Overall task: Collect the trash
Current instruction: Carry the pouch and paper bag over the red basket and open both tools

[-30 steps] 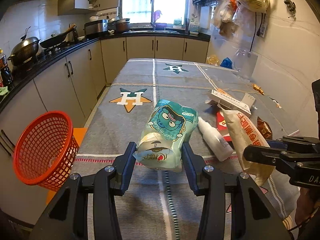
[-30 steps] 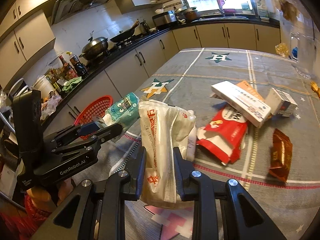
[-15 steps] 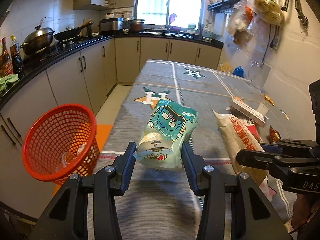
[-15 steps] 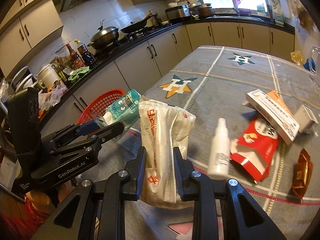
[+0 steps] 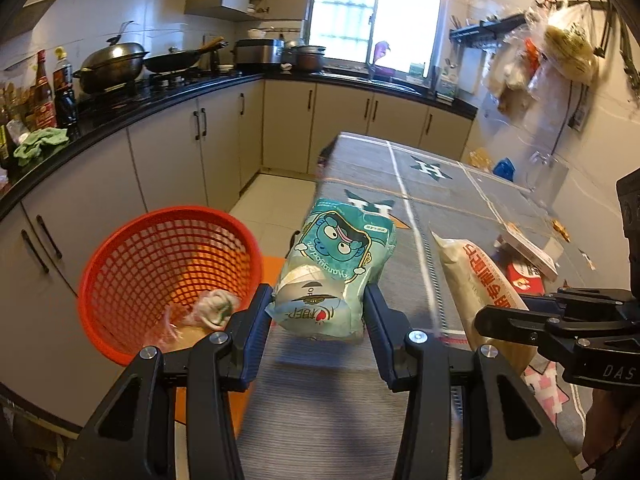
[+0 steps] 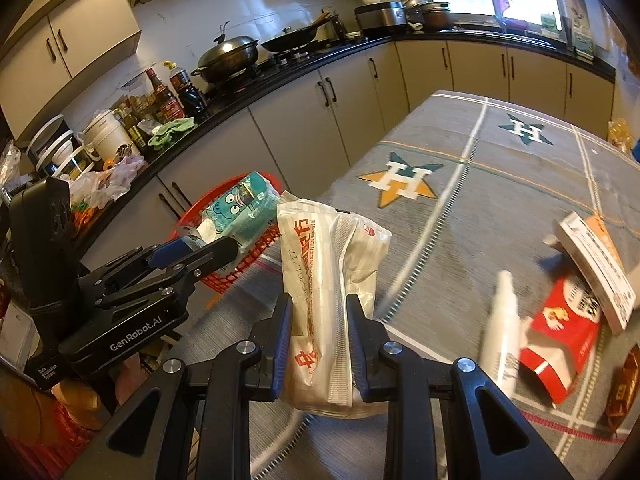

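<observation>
Above the near end of the cloth-covered table (image 5: 460, 200), the left gripper (image 5: 318, 312) has its fingers clamped on a teal cartoon packet (image 5: 336, 272) beside the red basket (image 5: 160, 264), while the right gripper (image 6: 320, 332) pinches a white wrapper (image 6: 324, 280).

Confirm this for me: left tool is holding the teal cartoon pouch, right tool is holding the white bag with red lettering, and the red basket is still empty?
Not quite. The red basket is not empty: the left wrist view shows crumpled trash at its bottom. The rest holds: the left tool grips the teal cartoon pouch, the right tool the white bag.
</observation>
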A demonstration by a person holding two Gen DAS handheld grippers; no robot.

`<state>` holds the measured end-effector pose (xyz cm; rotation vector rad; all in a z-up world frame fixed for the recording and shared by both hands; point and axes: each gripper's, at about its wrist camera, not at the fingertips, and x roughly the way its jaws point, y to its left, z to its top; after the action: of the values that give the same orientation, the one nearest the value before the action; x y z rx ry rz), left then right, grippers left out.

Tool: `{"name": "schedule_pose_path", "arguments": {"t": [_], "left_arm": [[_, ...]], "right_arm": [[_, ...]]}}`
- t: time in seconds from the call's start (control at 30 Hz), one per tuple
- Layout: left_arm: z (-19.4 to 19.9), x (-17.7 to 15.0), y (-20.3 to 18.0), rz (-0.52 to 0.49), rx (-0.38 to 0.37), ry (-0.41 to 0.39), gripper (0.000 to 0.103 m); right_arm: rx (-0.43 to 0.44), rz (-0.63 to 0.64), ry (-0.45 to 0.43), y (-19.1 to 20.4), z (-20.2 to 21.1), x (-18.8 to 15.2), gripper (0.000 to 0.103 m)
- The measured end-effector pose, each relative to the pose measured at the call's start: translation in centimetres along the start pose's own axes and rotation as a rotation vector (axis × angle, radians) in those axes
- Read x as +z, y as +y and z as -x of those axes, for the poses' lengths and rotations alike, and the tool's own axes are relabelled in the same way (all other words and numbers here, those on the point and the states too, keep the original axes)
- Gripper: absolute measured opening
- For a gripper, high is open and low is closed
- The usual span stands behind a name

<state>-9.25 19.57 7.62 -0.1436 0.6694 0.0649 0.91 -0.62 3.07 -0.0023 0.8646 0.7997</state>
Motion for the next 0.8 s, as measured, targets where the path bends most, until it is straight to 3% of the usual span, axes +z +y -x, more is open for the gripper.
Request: {"name": "schedule_pose_path", "arguments": {"t": [0.5,0.8], "left_arm": [[1.3,1.2,9.3,0.133,0.134,-0.039,0.045],[0.2,0.6,11.8,0.172,0.173,-0.016,0.045]], "right_arm": [[0.086,0.024,0.019,4.4,-4.2,5.2,0.029],[0.163,0.01,0.06,7.5,-8.6,8.0,0.031]]}}
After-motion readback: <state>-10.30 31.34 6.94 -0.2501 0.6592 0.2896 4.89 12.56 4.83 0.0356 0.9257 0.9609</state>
